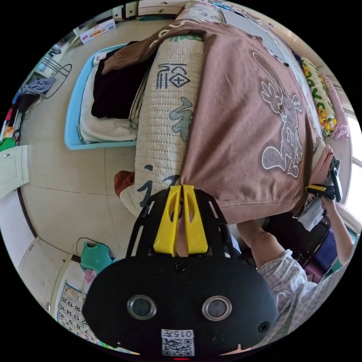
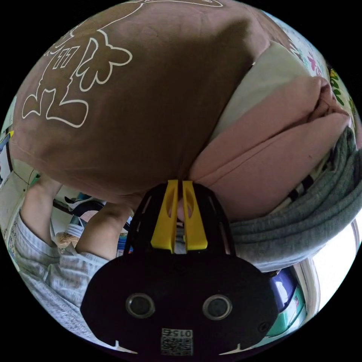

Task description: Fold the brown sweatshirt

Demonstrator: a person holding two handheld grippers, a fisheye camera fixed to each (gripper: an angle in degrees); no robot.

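Both grippers pinched the hem of the brown cotton sweatshirt (image 1: 241, 124) with the pale rabbit print.

It lay spread over a cream quilted mat (image 1: 169, 113). The left gripper (image 1: 183, 188) had its yellow jaws together on one hem corner; the right gripper (image 2: 180, 184) was clamped on the other, beside folded pink cloth (image 2: 271, 151) and grey knit fabric (image 2: 301, 222).
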